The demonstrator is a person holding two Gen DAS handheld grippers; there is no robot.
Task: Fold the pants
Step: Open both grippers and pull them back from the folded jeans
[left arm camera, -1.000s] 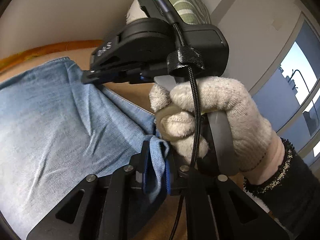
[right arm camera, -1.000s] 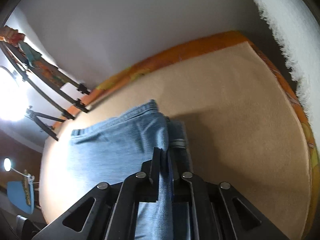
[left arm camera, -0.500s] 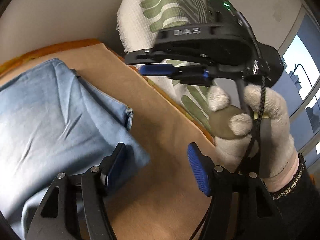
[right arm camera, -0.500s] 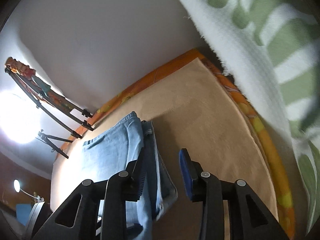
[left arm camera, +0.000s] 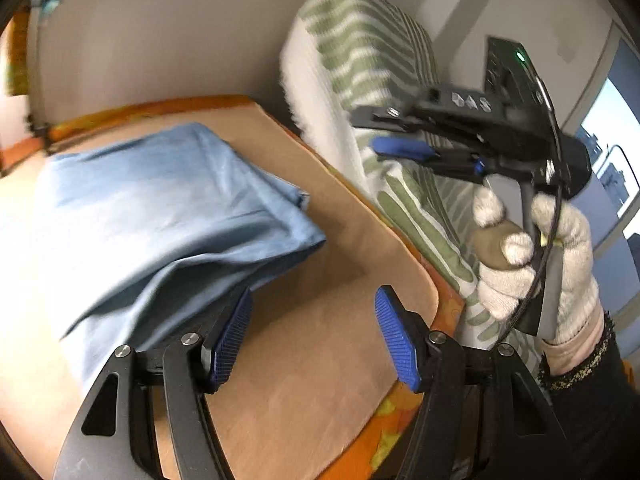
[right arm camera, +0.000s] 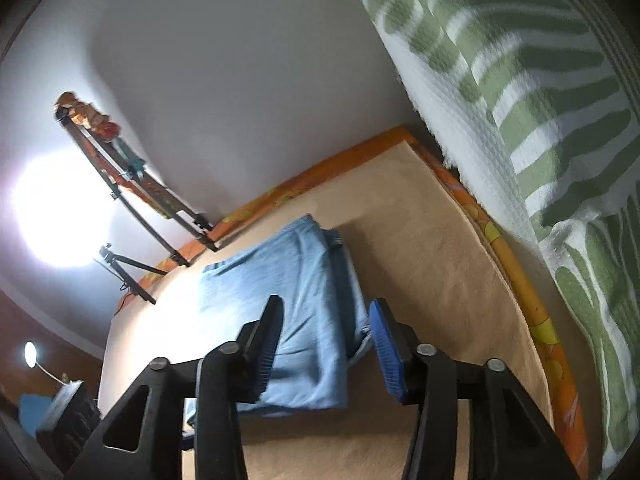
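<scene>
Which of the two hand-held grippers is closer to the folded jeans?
The left hand-held gripper: one finger is by the jeans. The right hand-held gripper is raised.

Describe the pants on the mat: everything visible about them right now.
The pants are light blue denim, lying folded into a roughly rectangular stack on the tan mat. Layered edges and a hem show along the side toward the green-patterned pillow. The top is softly wrinkled. Neither gripper holds them: the left gripper and the right gripper are both open, with fabric seen between the right one's fingers but not clamped.
</scene>
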